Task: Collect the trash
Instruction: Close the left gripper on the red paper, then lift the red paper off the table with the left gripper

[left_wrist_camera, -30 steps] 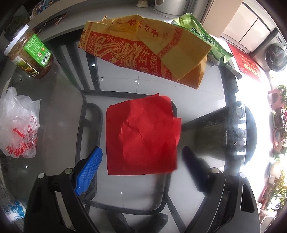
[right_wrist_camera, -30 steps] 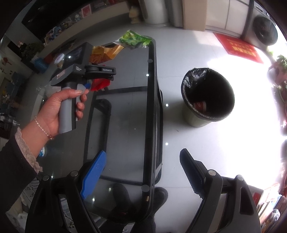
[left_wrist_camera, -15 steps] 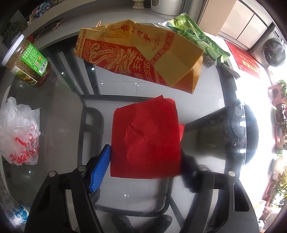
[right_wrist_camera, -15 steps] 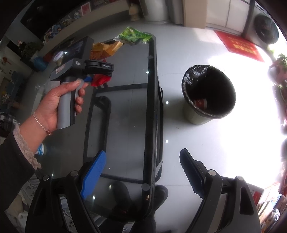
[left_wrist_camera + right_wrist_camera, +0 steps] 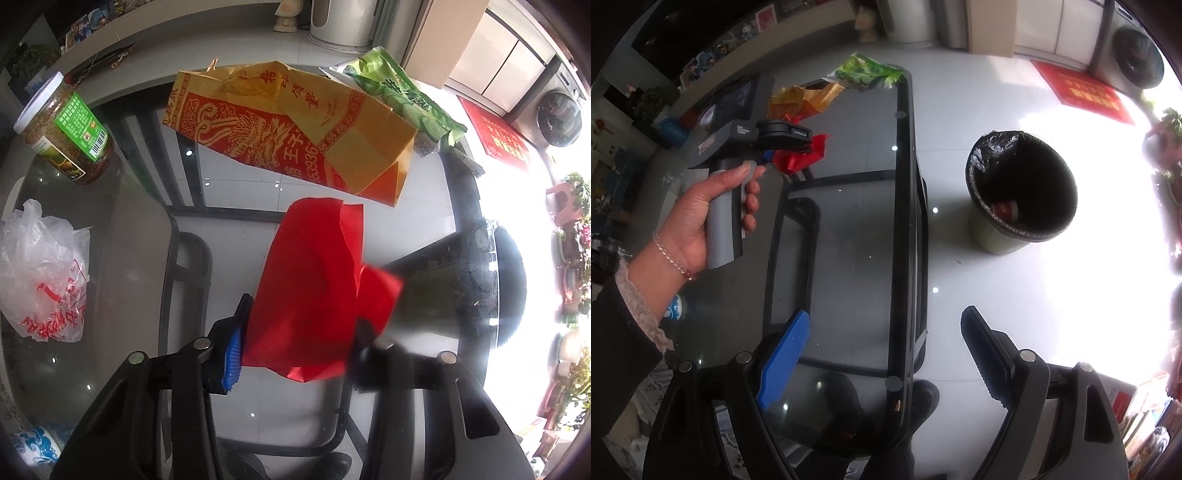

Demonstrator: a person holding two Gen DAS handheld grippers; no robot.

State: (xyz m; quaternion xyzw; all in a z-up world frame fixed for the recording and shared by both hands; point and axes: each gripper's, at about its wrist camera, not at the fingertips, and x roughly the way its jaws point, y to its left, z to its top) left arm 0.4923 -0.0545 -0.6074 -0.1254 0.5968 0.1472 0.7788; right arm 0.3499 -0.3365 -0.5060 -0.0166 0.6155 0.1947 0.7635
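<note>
- A glass table (image 5: pixel 849 229) with a black frame fills the middle of both views; pale floor tiles show through the top.
- In the right wrist view a black-lined trash bin (image 5: pixel 1021 192) stands on the floor at right of the table, with something red and white inside it.
- A red mat (image 5: pixel 1082 96) lies on the floor at upper right, near a washing machine (image 5: pixel 559 118).
- In the left wrist view a jar (image 5: pixel 64 129) with a green label stands at upper left, and a white plastic bag (image 5: pixel 44 273) with red print lies at left below it.
- A yellow and red paper bag (image 5: pixel 288 129) lies at upper centre, with a green snack packet (image 5: pixel 402 99) just to its right.
- The left gripper (image 5: pixel 295 347) has just been closing, and its blue and black pads now press the buckled red paper (image 5: pixel 310 280) from both sides at lower centre.
- The red paper's upper edge reaches close to the paper bag.
- A hand (image 5: pixel 705 210) holds that gripper's grey handle at left of the right wrist view.
- The right gripper (image 5: pixel 882 354) hangs with jaws wide apart and nothing between them, over the table's near right edge.
</note>
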